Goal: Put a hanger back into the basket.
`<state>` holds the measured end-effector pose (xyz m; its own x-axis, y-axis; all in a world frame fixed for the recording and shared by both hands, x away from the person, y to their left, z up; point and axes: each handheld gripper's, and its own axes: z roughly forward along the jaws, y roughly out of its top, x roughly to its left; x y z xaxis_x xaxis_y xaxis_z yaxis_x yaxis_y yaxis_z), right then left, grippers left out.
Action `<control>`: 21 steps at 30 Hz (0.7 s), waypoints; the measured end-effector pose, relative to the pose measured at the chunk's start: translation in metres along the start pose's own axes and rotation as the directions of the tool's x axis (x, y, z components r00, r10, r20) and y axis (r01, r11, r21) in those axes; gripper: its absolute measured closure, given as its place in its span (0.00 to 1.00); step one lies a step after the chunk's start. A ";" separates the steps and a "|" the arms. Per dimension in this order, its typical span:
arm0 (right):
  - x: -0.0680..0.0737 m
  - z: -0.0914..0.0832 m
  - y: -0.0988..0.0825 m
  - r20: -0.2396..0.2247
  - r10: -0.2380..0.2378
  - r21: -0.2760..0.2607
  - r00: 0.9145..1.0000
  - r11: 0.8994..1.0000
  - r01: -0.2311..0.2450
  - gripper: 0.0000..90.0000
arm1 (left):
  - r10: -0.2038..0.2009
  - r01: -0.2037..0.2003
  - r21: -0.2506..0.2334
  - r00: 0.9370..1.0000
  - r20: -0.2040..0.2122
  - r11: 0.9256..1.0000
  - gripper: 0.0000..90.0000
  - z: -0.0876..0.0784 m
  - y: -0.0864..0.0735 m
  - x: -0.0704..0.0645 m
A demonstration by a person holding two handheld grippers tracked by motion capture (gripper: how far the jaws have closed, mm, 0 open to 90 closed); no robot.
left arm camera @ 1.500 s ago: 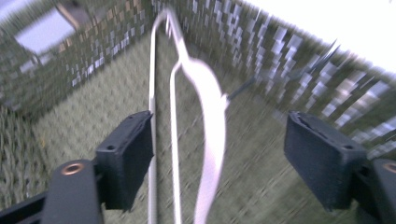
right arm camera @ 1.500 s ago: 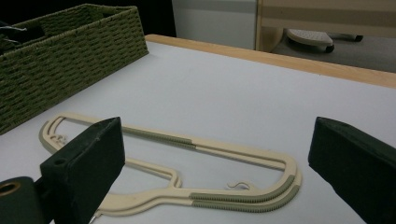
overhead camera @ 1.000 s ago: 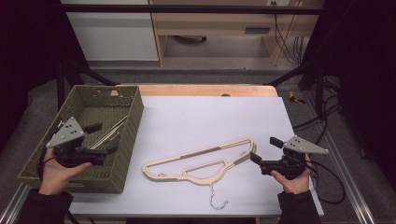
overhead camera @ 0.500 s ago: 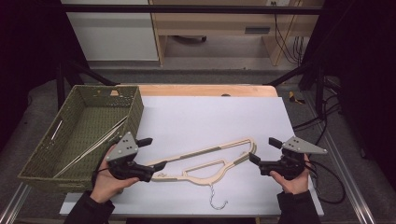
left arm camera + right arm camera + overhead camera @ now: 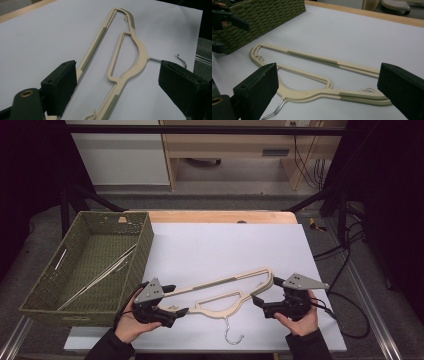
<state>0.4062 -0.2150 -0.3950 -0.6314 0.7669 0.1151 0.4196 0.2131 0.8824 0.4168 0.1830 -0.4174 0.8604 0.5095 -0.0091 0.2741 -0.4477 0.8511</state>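
Both grippers, left (image 5: 176,299) and right (image 5: 264,293), wide open around hanger (image 5: 220,292) ends near table edge (image 5: 210,349).

green woven basket (image 5: 87,270), thin rods (image 5: 100,275) inside

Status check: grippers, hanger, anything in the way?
Left gripper open at hanger's left end. Right gripper open at its right end. Hanger flat on table. Basket close left.

Both hand-held grippers (image 5: 172,303) (image 5: 265,295) apparently agape
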 end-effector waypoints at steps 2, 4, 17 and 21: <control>0.007 0.003 -0.001 -0.003 -0.007 0.014 1.000 1.000 0.007 0.07 | 0.000 0.000 0.019 1.000 0.005 1.000 0.18 0.002 -0.005 0.000; 0.014 0.007 -0.003 -0.010 -0.007 0.023 1.000 1.000 0.007 0.08 | -0.004 0.004 0.026 1.000 0.013 1.000 0.19 0.004 -0.010 0.001; 0.054 0.028 -0.018 -0.046 -0.007 0.140 0.999 0.990 0.014 0.19 | -0.034 0.035 0.015 0.999 -0.013 0.999 0.18 0.002 -0.024 0.002; 0.063 0.038 -0.029 -0.055 0.003 0.172 0.999 0.985 0.006 0.26 | -0.041 0.041 0.005 0.999 -0.020 0.999 0.18 0.001 -0.024 0.003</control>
<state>0.3791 -0.1497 -0.4309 -0.6647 0.7334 0.1425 0.5212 0.3186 0.7917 0.4135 0.1942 -0.4383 0.8397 0.5421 -0.0335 0.3114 -0.4299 0.8474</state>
